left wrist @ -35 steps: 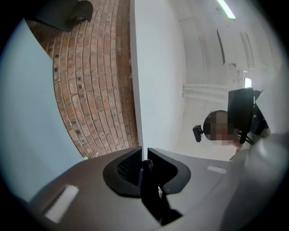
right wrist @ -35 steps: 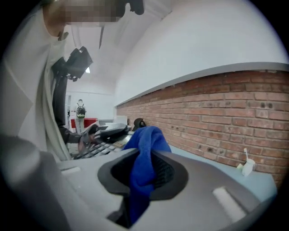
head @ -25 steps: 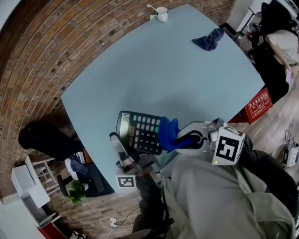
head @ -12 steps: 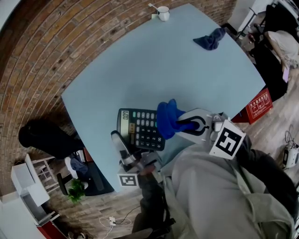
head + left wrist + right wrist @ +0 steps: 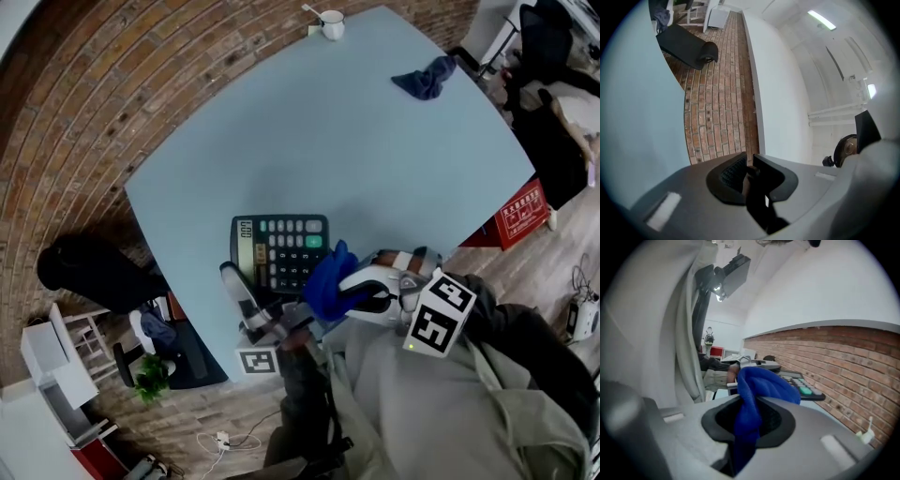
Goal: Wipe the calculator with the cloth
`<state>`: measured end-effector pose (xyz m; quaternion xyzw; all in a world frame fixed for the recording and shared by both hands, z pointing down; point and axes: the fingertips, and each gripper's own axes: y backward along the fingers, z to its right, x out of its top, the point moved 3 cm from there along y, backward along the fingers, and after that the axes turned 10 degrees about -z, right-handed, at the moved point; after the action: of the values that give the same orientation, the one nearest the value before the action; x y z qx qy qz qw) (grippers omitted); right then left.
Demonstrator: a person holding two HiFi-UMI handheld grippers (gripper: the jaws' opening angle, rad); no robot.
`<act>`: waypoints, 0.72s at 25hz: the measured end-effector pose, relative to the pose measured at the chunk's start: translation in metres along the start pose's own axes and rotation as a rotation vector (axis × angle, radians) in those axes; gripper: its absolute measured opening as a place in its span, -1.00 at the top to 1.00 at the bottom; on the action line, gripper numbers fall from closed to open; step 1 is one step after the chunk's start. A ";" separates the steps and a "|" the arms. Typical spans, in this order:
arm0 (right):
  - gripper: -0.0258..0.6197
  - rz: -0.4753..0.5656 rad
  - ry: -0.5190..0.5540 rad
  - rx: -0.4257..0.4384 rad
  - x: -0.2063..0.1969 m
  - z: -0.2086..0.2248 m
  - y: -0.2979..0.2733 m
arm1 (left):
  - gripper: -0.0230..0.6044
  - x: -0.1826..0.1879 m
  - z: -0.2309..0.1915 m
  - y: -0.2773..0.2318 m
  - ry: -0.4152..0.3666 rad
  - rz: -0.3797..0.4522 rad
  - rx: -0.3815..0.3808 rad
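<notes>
Pinches a bunched blue cloth [image 5: 759, 386] in the right gripper [image 5: 751, 417], jaws pressed on it and folds bulging out ahead of the pads. Holds that wad at the near right corner of the calculator [image 5: 281, 251], overlapping its edge in the head view; cannot tell whether it touches the keys. Clamps the left gripper [image 5: 748, 169] almost together on a thin dark edge, apparently the calculator's near left corner, with the tool angled upward. Has the calculator with its display end to the left, close to the near edge of the pale blue table [image 5: 356, 150]. Shows a second, darker cloth [image 5: 427, 77] and a white cup [image 5: 332, 23] well apart from all this, at the table's far side.
</notes>
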<state>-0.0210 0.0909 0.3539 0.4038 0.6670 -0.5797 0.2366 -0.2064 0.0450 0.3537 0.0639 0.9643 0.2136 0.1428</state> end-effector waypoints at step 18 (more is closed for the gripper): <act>0.73 -0.082 0.261 -0.421 0.006 0.014 -0.017 | 0.80 0.013 0.009 0.001 0.006 0.080 -0.028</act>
<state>-0.0404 0.0788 0.3563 0.3895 0.8139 -0.3800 0.2035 -0.2156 0.0516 0.3432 0.0998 0.9583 0.2328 0.1322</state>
